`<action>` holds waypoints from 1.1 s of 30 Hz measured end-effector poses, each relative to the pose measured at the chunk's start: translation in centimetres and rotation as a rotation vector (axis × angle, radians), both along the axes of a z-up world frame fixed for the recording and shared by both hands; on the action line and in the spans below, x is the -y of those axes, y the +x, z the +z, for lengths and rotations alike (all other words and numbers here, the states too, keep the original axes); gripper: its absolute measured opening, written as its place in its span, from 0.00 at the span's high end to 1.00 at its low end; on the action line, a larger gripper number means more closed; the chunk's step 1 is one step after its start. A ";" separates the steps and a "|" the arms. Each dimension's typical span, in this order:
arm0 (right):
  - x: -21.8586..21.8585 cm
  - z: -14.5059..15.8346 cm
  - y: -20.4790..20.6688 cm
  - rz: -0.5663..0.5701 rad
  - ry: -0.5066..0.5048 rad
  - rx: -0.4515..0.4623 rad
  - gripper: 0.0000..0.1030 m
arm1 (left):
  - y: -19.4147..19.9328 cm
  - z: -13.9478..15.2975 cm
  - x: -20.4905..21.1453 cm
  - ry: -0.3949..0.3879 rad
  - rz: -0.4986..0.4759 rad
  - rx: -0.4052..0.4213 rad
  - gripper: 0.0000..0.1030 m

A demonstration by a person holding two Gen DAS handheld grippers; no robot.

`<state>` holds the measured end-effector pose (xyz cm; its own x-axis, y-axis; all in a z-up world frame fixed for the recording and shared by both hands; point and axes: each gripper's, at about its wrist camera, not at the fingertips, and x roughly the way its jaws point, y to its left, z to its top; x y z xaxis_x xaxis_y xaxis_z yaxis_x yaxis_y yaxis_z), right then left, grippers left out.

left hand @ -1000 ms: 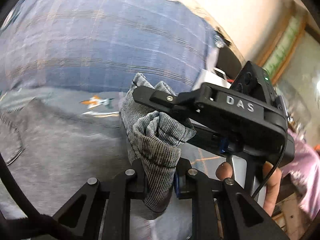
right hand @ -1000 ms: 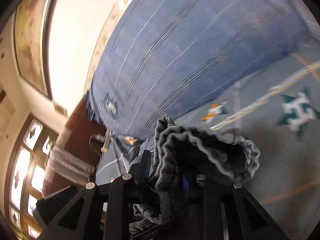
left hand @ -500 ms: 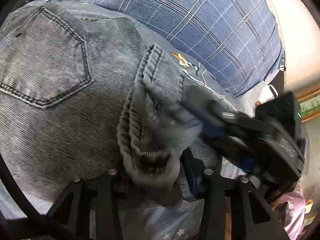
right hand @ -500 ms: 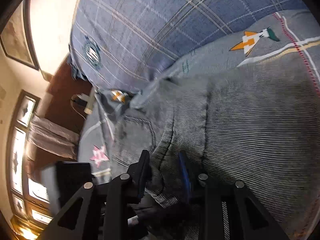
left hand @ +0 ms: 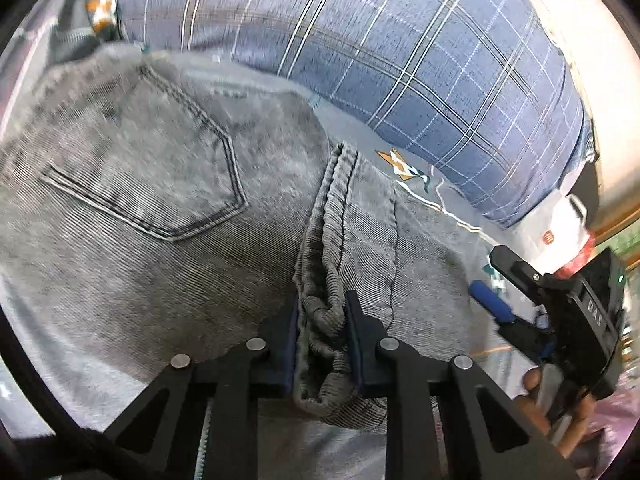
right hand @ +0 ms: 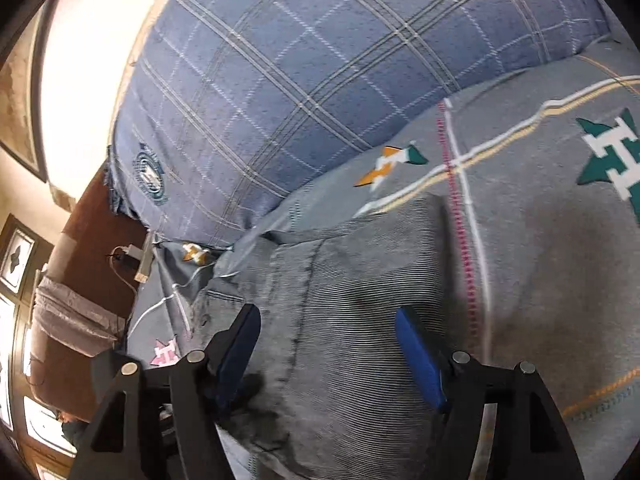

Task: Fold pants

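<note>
Plaid bedding [left hand: 420, 60] backs ribbed grey denim pants [left hand: 168, 208] pinched by left tool [left hand: 322, 334].

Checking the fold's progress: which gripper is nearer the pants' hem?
Left. The left gripper is clamped on the hem; the right gripper sits open beside it, off the hem.
</note>
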<state>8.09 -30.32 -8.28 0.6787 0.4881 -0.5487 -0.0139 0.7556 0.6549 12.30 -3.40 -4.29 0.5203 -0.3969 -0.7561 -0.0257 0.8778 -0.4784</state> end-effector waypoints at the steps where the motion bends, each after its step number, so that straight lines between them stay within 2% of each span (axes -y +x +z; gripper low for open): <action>1: 0.2 0.1 0.0 -0.012 -0.028 -0.012 0.29 | 0.0 -0.2 0.2 0.033 0.010 -0.001 0.80; 4: 1.1 -0.4 0.0 -0.061 -0.081 -0.062 0.29 | 0.2 -1.5 0.6 0.103 0.003 -0.041 0.79; 7: 2.1 -2.0 0.6 -0.073 -0.055 -0.122 0.29 | -0.4 0.0 1.1 0.126 0.013 0.028 0.71; 9: 2.3 -3.1 1.0 -0.077 -0.043 -0.155 0.29 | -0.3 0.2 1.4 0.191 0.007 0.037 0.36; 11: 2.0 -2.9 1.0 -0.073 -0.071 -0.149 0.29 | 0.1 -0.1 1.2 0.260 0.025 0.036 0.36; 13: 1.4 -2.6 0.9 -0.057 -0.082 -0.130 0.31 | -0.6 0.9 -0.3 0.272 0.059 0.082 0.36; 15: 0.6 -2.4 0.9 -0.018 -0.088 -0.119 0.37 | -1.3 1.9 -0.7 0.253 0.071 0.149 0.36; 16: 0.3 -2.3 0.9 -0.007 -0.104 -0.124 0.43 | -1.6 2.5 -0.6 0.257 0.070 0.188 0.35; 18: -0.2 -2.7 1.0 0.002 -0.144 -0.161 0.56 | -1.4 2.4 0.0 0.281 0.059 0.213 0.31; 19: -0.3 -3.2 1.0 0.006 -0.156 -0.189 0.62 | -1.1 2.1 0.5 0.292 0.037 0.202 0.31; 22: -0.2 -3.5 0.8 0.006 -0.147 -0.202 0.62 | 0.4 0.0 1.4 0.317 -0.022 0.101 0.31; 24: 0.1 -4.0 0.4 0.015 -0.122 -0.200 0.61 | 0.7 -1.0 1.5 0.334 -0.023 0.062 0.31; 26: -0.2 -4.2 0.2 0.020 -0.131 -0.185 0.62 | 0.5 -0.9 2.0 0.368 -0.024 0.086 0.31; 27: -0.8 -4.0 0.2 0.026 -0.164 -0.174 0.62 | 0.5 -0.8 1.9 0.369 -0.023 0.090 0.31; 28: -1.5 -3.8 0.1 0.035 -0.205 -0.161 0.77 | 0.4 -0.8 2.0 0.366 -0.027 0.091 0.31; 29: -1.8 -3.5 -0.1 0.039 -0.228 -0.148 0.87 | 0.3 -0.7 2.0 0.363 -0.029 0.093 0.31; 33: -3.7 0.1 -1.8 0.000 -0.425 -0.006 0.90 | -0.6 0.3 1.5 0.252 -0.032 0.122 0.31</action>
<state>6.30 -26.59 -8.23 0.6749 0.2172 -0.7052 -0.0107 0.9585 0.2850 11.74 -4.92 -3.99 0.6038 -0.2221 -0.7656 0.0487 0.9689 -0.2426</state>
